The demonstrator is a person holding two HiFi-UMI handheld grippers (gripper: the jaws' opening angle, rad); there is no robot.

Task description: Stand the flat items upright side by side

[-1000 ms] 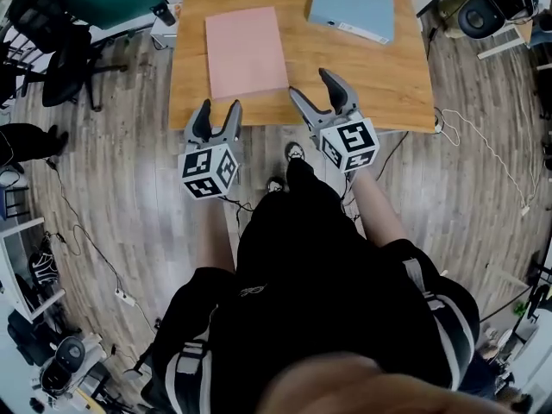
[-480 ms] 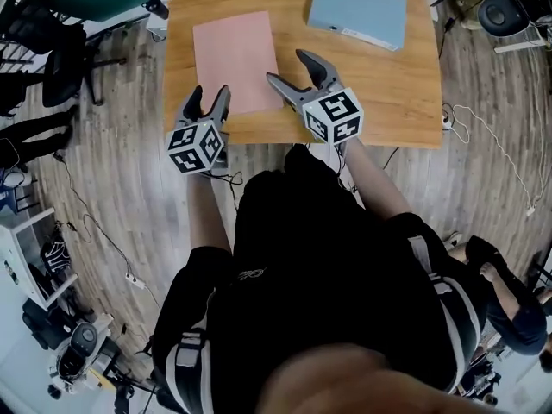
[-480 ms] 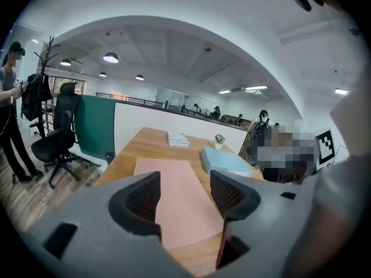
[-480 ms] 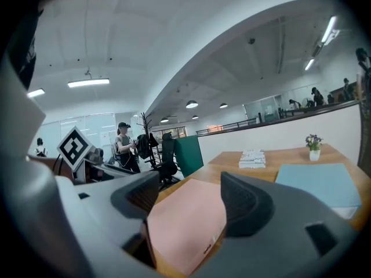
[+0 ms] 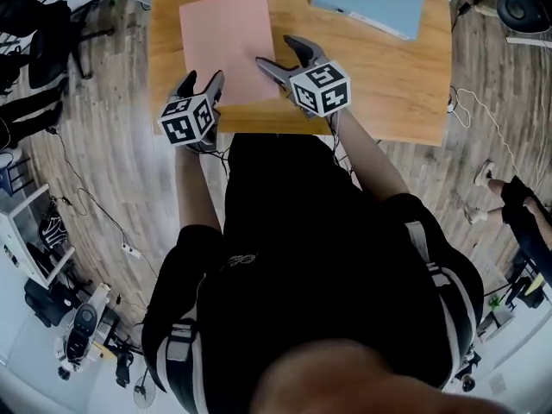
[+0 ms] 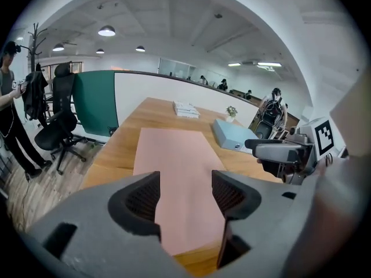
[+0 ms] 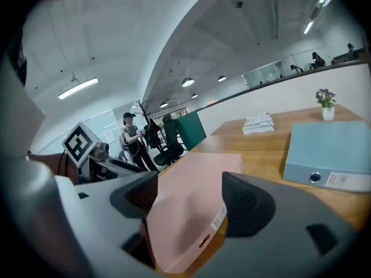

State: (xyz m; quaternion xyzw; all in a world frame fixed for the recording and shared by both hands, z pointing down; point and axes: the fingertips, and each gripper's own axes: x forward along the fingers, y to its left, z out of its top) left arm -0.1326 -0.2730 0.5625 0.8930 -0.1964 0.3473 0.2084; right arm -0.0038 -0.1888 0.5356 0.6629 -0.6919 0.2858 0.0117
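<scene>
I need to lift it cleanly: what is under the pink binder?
The pink binder lies flat on the wooden table. The patch directly beneath it is covered, so unseen.

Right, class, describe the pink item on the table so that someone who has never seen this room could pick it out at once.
Start at the wooden table. On its left half, close to the near edge, lies the pink folder. Its neighbour, the blue binder, sits further back to the right and is thicker; this one is thin and pink.
</scene>
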